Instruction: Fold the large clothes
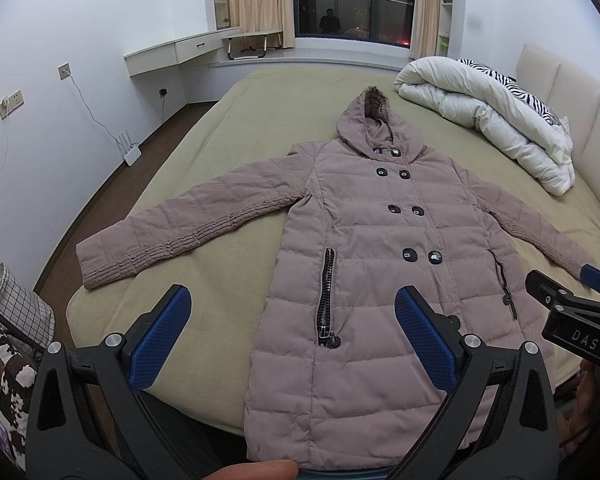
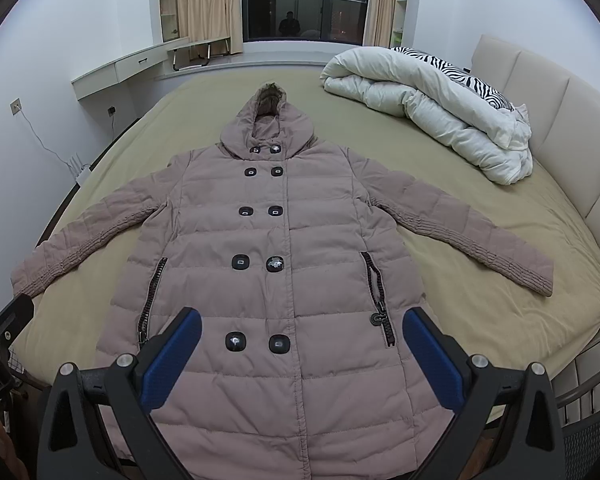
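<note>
While both jaws stand wide and empty, the left gripper (image 1: 292,336) and right gripper (image 2: 302,354) hang above the coat (image 2: 260,240), spread flat, buttoned, ahead.

Left hand-held gripper (image 1: 292,332) and right hand-held gripper (image 2: 302,354) — jaws spread, seemingly empty.

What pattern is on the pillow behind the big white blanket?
Black-and-white zebra stripes on the pillow, clearest in the right wrist view.

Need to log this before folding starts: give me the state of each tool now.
Left tool: open, holding nothing, above the coat.
Right tool: open, holding nothing, above the coat's lower front.
</note>
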Available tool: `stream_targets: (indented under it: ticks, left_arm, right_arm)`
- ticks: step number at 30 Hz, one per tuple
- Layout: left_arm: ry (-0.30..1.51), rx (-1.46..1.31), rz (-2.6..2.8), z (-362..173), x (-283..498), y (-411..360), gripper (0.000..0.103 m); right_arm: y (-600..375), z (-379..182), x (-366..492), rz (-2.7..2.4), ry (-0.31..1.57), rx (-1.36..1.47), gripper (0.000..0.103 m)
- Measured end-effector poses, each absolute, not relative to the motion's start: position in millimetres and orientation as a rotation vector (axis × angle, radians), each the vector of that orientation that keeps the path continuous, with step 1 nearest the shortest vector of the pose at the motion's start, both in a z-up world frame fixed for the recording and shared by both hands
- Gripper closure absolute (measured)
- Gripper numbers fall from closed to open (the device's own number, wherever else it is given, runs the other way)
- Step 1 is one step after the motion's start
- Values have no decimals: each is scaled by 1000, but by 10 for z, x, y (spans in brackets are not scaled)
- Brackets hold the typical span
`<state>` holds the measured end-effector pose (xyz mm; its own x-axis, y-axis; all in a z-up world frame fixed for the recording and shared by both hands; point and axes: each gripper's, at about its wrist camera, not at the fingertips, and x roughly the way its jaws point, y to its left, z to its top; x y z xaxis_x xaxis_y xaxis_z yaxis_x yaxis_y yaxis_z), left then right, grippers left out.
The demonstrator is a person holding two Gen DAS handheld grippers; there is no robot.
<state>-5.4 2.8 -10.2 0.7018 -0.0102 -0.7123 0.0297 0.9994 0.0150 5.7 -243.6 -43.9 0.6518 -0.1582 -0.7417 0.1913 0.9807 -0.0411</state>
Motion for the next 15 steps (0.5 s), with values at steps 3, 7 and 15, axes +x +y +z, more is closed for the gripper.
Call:
stream_targets:
  ticks: [3, 7, 15]
  left_arm:
    - [793, 25, -22, -96, -47, 26, 0]
    - [785, 30, -8, -159, -90, 39, 0]
    - [803, 31, 0, -412, 48, 33, 0]
  right_arm:
    - [-2438, -448, 62, -198, 839, 42, 0]
    - [-2442, -460, 67, -197, 840, 43, 0]
    - [-3012, -648, 113, -156, 804, 256, 0]
